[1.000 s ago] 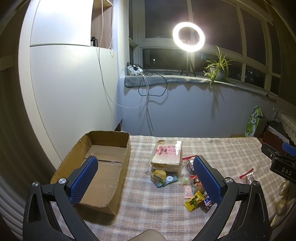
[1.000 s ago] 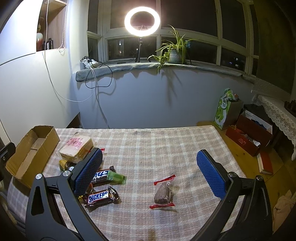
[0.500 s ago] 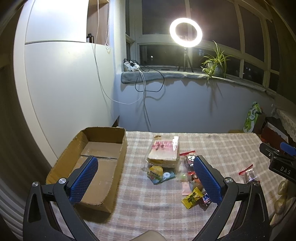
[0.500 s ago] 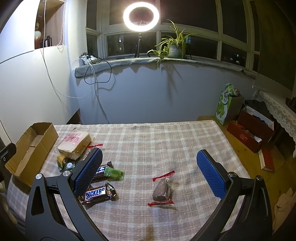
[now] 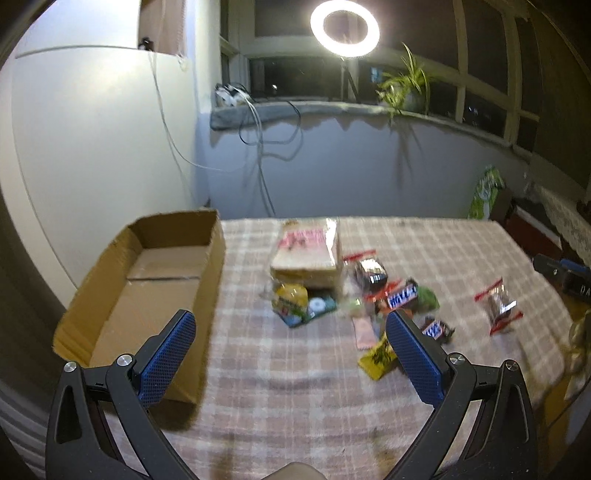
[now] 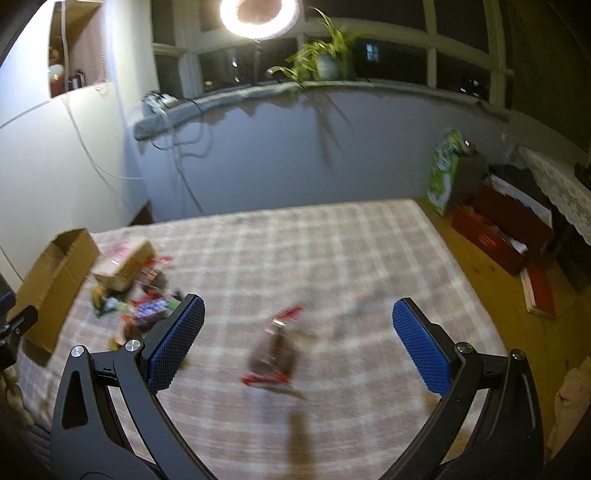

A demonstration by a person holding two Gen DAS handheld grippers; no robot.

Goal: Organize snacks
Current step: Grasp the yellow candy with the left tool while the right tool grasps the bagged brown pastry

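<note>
A bench [image 5: 295, 369] under a plaid cloth fills a dim room lit by a ring light [image 5: 344, 28]. Snacks [image 5: 332, 288] lie heaped beside an empty cardboard box [image 5: 147, 280]. Left hand-held gripper [image 5: 291, 354] and right hand-held gripper [image 6: 299, 339] both gape wide, holding nothing.

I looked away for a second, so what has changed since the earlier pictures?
Both views are now motion-blurred. The right hand-held gripper has closed in on the red-ended brown snack. Both the left hand-held gripper and the right are open, holding nothing. The cardboard box is unchanged.
</note>
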